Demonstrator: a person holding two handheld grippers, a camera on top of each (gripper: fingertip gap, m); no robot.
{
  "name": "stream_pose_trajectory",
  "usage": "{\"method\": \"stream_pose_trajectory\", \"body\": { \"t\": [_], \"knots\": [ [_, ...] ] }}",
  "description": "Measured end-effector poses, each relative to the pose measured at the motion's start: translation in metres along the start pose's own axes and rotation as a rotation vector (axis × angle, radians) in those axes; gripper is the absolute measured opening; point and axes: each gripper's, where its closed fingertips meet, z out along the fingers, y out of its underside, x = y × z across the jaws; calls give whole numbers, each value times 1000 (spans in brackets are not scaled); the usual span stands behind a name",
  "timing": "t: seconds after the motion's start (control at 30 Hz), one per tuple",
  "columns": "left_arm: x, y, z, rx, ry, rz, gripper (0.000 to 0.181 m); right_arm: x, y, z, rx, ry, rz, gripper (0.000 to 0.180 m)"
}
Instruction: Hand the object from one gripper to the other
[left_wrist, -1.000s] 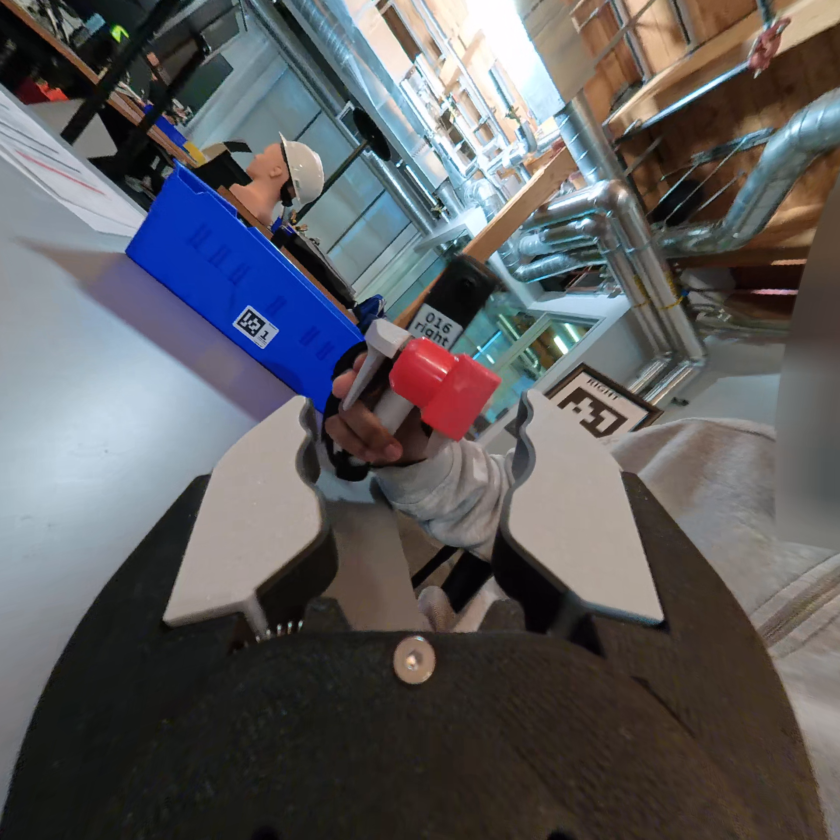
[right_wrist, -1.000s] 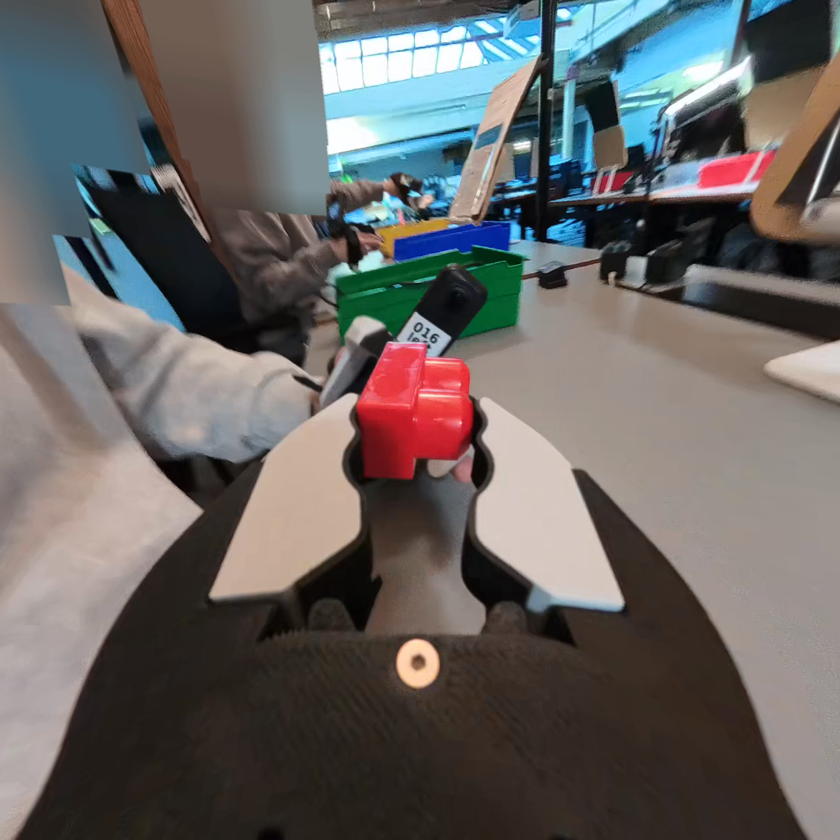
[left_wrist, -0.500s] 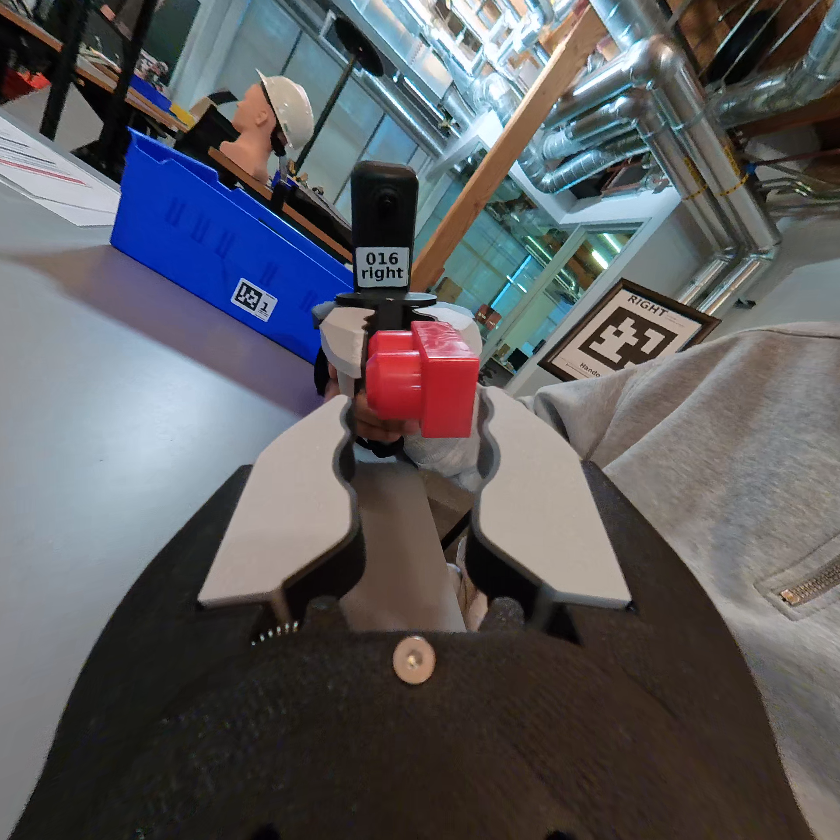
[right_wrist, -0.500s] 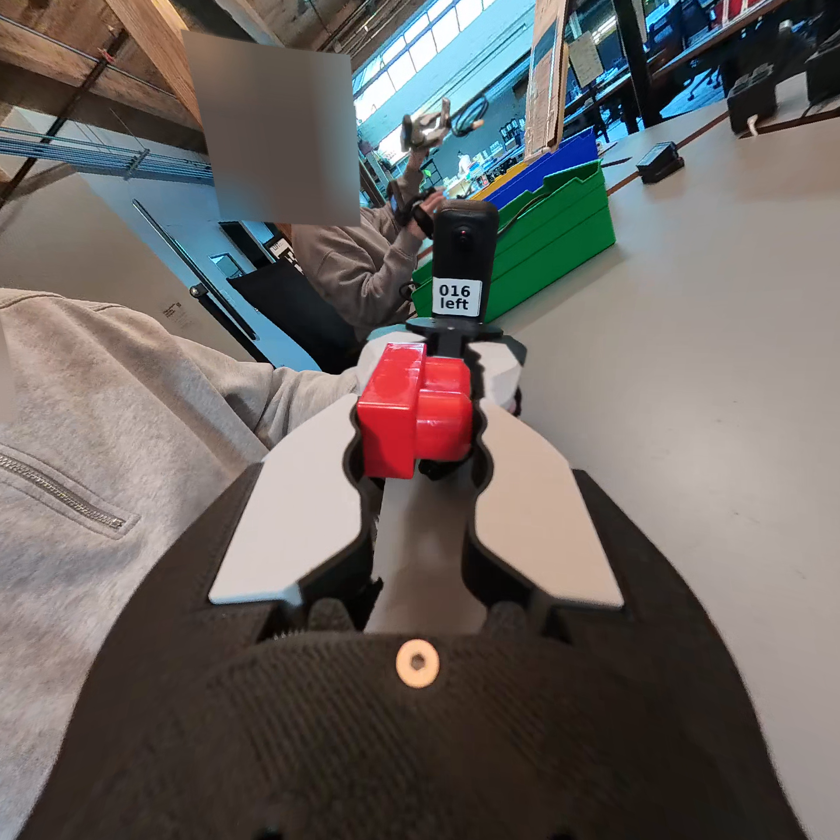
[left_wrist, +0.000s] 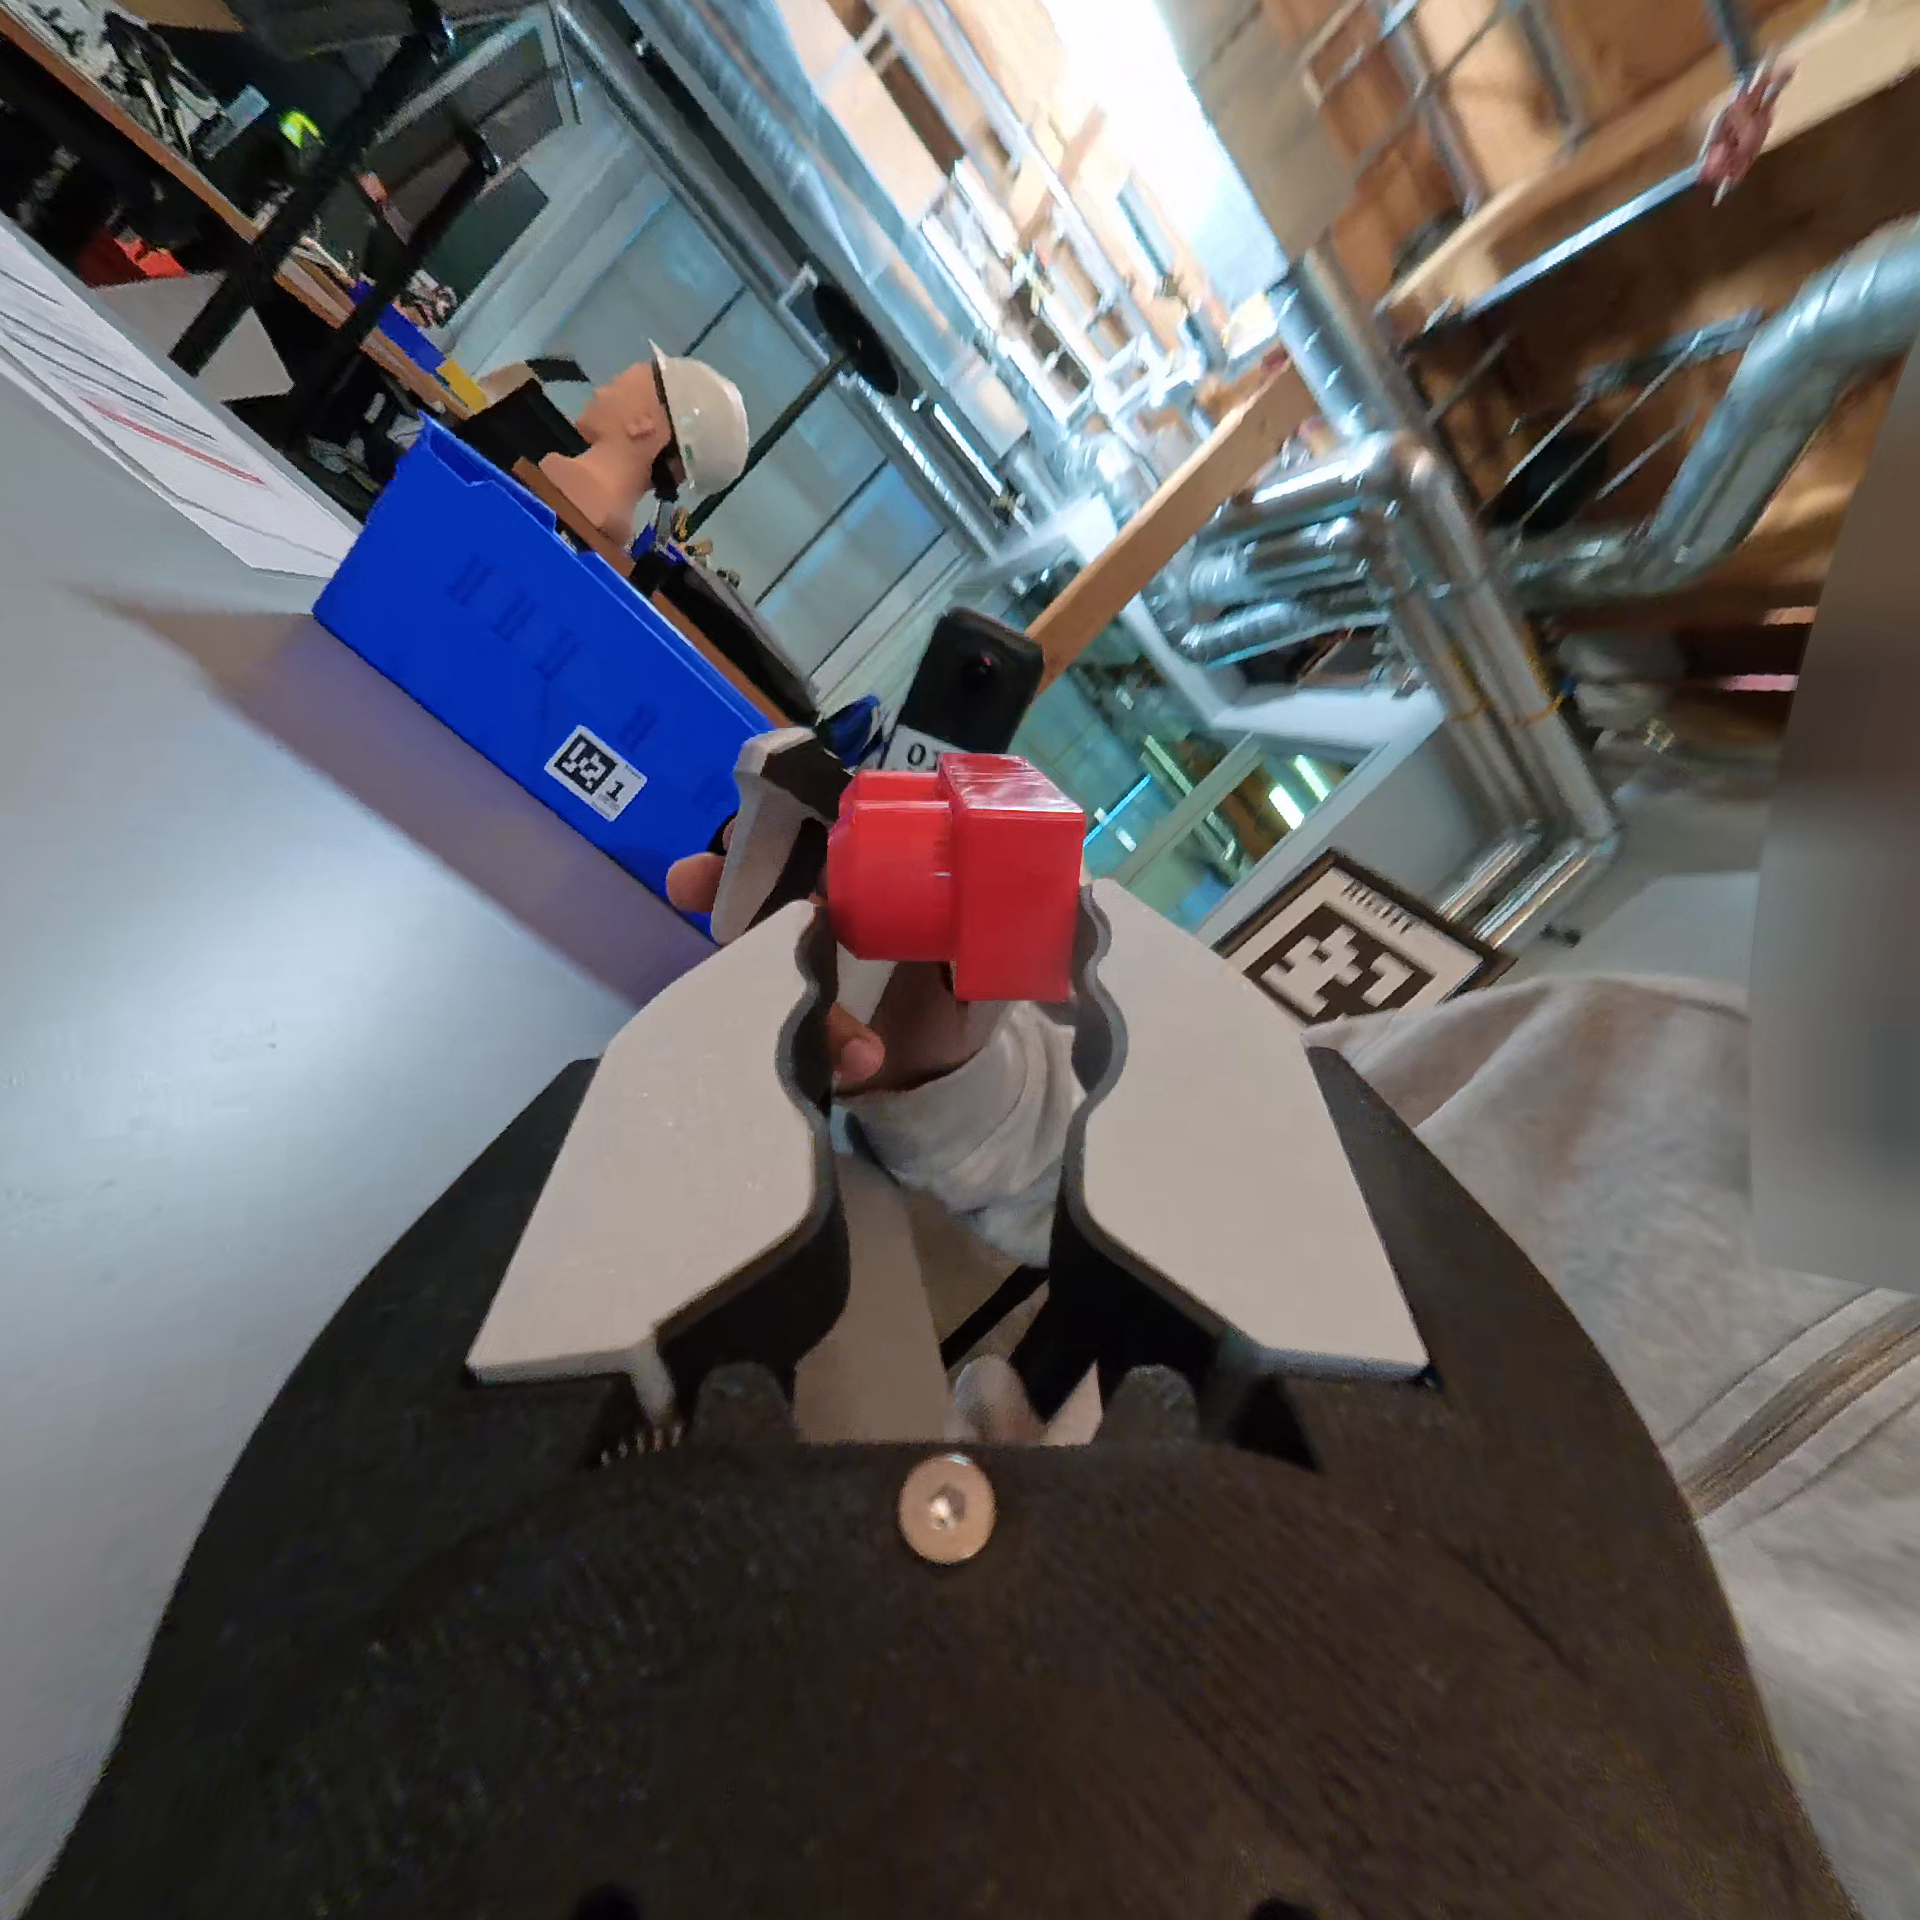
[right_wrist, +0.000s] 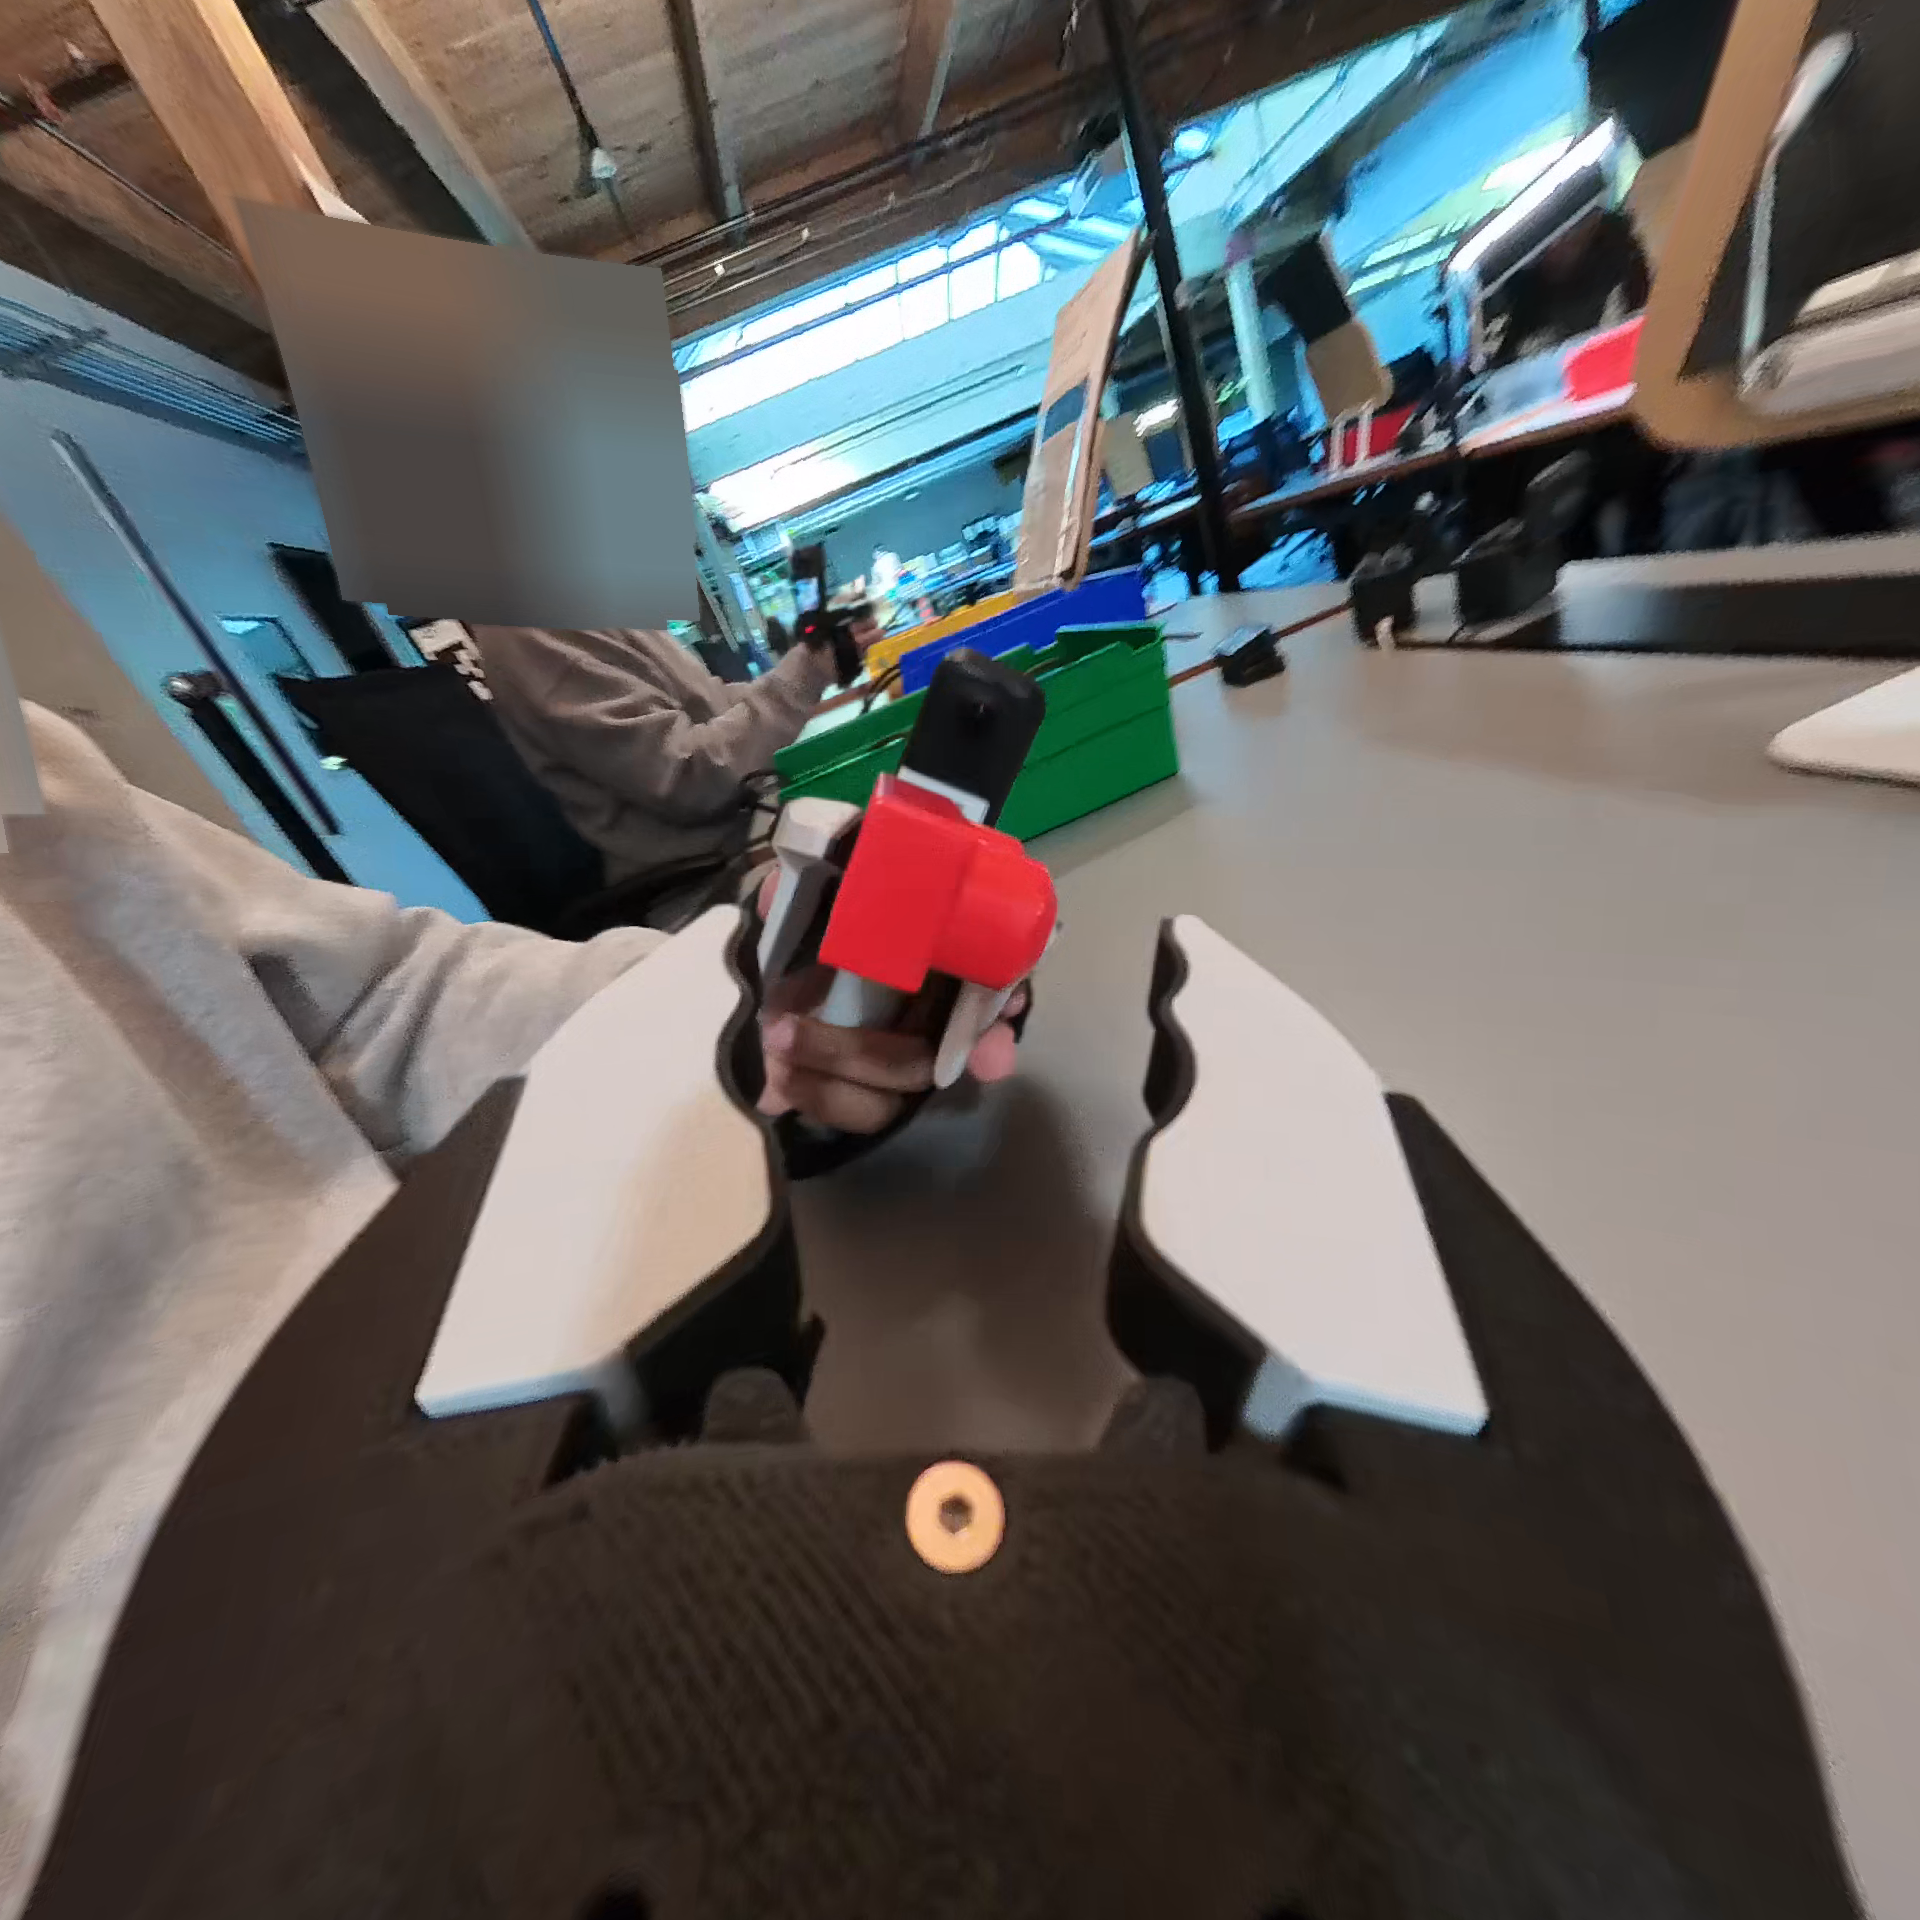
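The red plastic object (left_wrist: 956, 883), a block with a round stub, sits between my left gripper's (left_wrist: 945, 914) fingertips, which are shut on it above the grey table (left_wrist: 208, 987). In the right wrist view the same red object (right_wrist: 935, 904) is out in front, held by the left gripper's grey fingers (right_wrist: 795, 883). My right gripper (right_wrist: 951, 935) is open wide and empty, a short way back from the object. One of its fingers (left_wrist: 764, 831) shows just behind the object in the left wrist view.
A blue bin (left_wrist: 520, 644) stands on the table behind the grippers, with a paper sheet (left_wrist: 104, 395) beyond it. A green bin (right_wrist: 1091, 717) and a blue bin stand farther along the table (right_wrist: 1507, 935). A seated person (right_wrist: 623, 727) is behind. A framed marker board (left_wrist: 1351, 956) leans at the right. Both grippers' tips are close together, under 4 cm apart.
One second ago the right gripper held the red object and the left was open. The left gripper closed on it, then the right opened and drew back.
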Motion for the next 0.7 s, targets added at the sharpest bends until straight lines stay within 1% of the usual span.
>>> {"method": "stream_pose_trajectory", "body": {
  "t": [0.07,0.13,0.23,0.3,0.43,0.6,0.7],
  "knots": [
    [-4,-5,-4,36,16,-83,45,0,-6,-2,19,36,-127,74],
    [-13,-3,-7,32,8,-173,45,-4,-6,-2,3,60,-285,73],
    [-20,-1,-8,17,-10,-222,45,-11,2,0,-64,67,-515,64],
    [-18,2,-7,-6,-7,-228,45,-13,6,2,-84,80,-612,61],
    [-16,9,-4,-56,9,-268,45,-10,12,2,-129,102,-710,58],
    [-17,18,-2,-101,26,-340,46,-11,15,1,-150,91,-753,56],
    [-16,23,-1,-126,30,-363,46,-11,19,1,-177,90,-796,51]
  ]
}}
